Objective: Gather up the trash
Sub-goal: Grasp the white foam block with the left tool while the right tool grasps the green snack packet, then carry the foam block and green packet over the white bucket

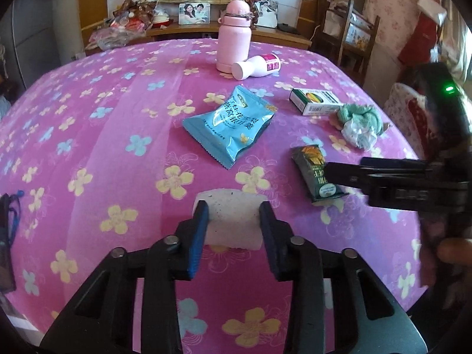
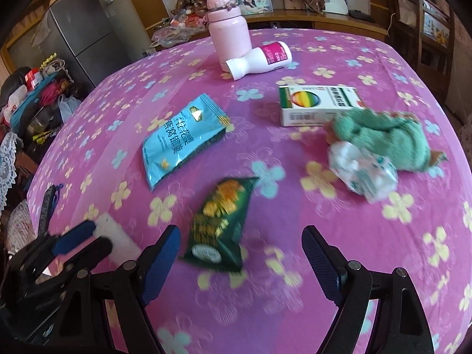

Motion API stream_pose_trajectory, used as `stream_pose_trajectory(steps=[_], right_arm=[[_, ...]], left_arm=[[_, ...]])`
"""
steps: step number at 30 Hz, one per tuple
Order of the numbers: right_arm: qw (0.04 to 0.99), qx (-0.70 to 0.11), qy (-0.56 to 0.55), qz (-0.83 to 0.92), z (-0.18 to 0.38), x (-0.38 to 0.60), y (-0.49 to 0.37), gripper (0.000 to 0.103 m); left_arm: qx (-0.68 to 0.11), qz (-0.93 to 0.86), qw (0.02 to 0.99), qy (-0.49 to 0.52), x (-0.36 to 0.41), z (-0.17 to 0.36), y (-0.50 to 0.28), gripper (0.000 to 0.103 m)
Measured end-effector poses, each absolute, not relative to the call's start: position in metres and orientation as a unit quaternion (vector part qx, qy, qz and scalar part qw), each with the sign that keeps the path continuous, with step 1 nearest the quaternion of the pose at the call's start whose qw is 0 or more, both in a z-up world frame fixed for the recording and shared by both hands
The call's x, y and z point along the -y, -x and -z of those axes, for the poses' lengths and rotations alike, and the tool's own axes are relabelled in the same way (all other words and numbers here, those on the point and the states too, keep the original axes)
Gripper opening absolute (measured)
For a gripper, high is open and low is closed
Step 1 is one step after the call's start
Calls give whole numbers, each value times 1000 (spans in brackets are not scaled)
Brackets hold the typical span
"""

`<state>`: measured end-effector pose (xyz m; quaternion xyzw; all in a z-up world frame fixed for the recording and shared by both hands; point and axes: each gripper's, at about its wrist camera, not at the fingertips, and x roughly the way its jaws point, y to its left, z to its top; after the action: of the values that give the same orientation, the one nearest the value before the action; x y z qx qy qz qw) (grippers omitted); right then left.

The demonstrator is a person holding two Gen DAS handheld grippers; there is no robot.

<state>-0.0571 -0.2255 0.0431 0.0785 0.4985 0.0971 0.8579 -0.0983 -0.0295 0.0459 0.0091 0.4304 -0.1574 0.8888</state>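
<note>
Pink floral tablecloth (image 1: 88, 135): left gripper (image 1: 233, 227) jaws clamp white foam block (image 1: 233, 218); right gripper (image 2: 240, 253) jaws gape, empty.

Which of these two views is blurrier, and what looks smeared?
The right wrist view: the green snack packet, crumpled wrapper and green cloth look smeared. The left wrist view is sharp, with only the right tool slightly soft. Both bulge the tablecloth.

Cloth (image 1: 88, 124) magenta with yellow and blue flowers; packet (image 1: 228, 125) teal; wrapper (image 2: 219, 224) dark green and orange; flask (image 1: 233, 38) pale pink; towel (image 2: 380, 135) mint green.
</note>
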Motion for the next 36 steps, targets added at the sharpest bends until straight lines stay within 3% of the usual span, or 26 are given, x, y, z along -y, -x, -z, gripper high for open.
stream_pose_trajectory(steps=[5,6,8,16,30,31,33,35,36], right_arm=[[847,-518,-57,-102,-28,209,46,58],[853,-510,-44,-102,-28,206,49,45],[857,-505,-22,-102,-28,204,52,33],[869,-479,-27,-118,-47,229,80,30],[878,-461,-66,-115,-70,266,116,30],[877,-462,-67,-115,-70,267,117,30],[875,-464,-71,-116,-68,268,119,30],[872,-468,-76,-117,-65,268,119,30],[871,-470,-78,-119,-64,268,119,30]], left_arm=[[-430,165,888,3,26,-46,96,26],[-430,166,887,2,26,-46,96,26],[-429,167,888,1,27,-45,97,26],[-421,177,889,15,31,-58,101,8],[-429,171,886,38,29,-71,109,7],[-441,177,878,49,25,-67,107,8],[-455,181,870,57,22,-61,107,28],[-450,167,875,61,18,-56,109,65],[-443,162,879,63,17,-55,110,68]])
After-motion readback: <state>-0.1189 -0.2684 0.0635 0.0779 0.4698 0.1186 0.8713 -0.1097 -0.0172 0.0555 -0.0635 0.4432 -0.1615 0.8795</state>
